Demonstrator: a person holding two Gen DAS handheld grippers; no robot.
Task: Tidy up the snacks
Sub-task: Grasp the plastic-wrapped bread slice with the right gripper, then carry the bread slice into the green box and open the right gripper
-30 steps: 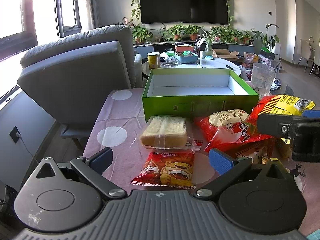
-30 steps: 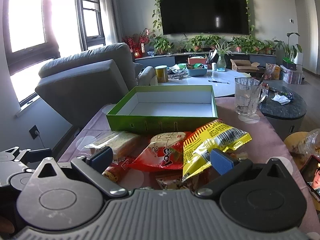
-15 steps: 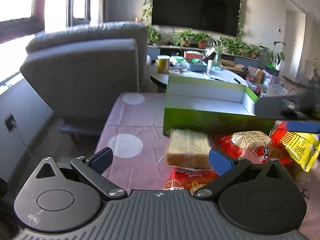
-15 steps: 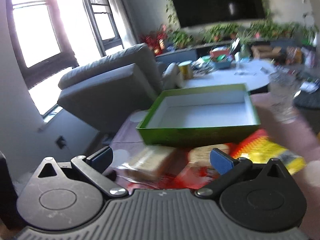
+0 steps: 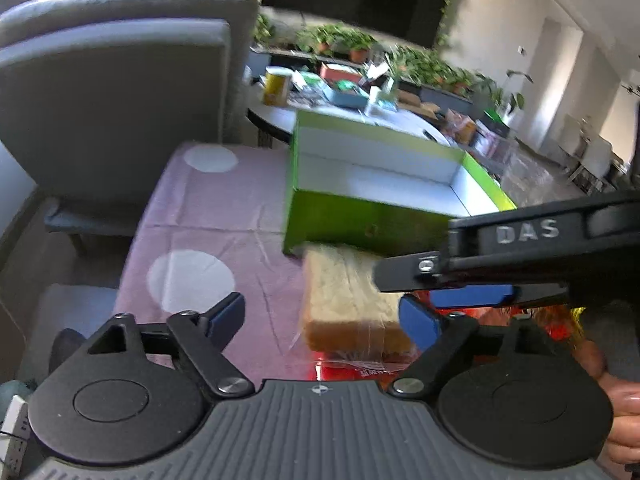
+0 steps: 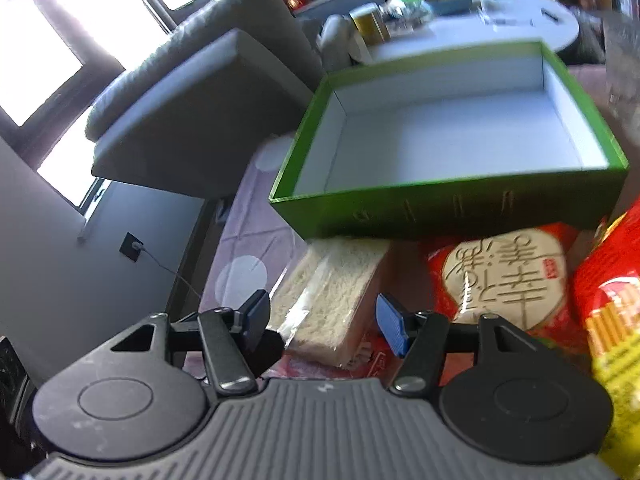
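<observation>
Snacks are heaped on a pink tablecloth (image 5: pixel 208 216) printed with pale dots, just in front of a green box (image 6: pixel 448 208) whose white inside holds nothing. Nearest the box's front wall a wrapped sandwich (image 6: pixel 332 300) is laid flat in clear film; its far end is touching or almost touching that wall. To the right of it a red packet with a round cream label (image 6: pixel 504 280) is seen, and further right a red and yellow bag (image 6: pixel 612 312) is cut off by the picture's edge. A red wrapper (image 5: pixel 348 368) is partly covered by the sandwich's near end.

The left gripper (image 5: pixel 324 320) is pointed down at the table, its blue pads spread apart and closing, with only the near left corner of the sandwich (image 5: pixel 348 304) between them; the pads are not pressed on it. The right gripper (image 6: pixel 320 320) is held over the near end of the sandwich with its jaws parted, one blue pad on either side of the wrapped bread; no contact can be made out. In the left wrist view the right gripper is seen from the side, crossing in front of the box. Part of a hand (image 5: pixel 624 400) is shown at the right edge.

Behind the table a grey sofa (image 5: pixel 120 92) is placed, and beyond the box a white round table (image 6: pixel 500 28) is crowded with small things, blurred
</observation>
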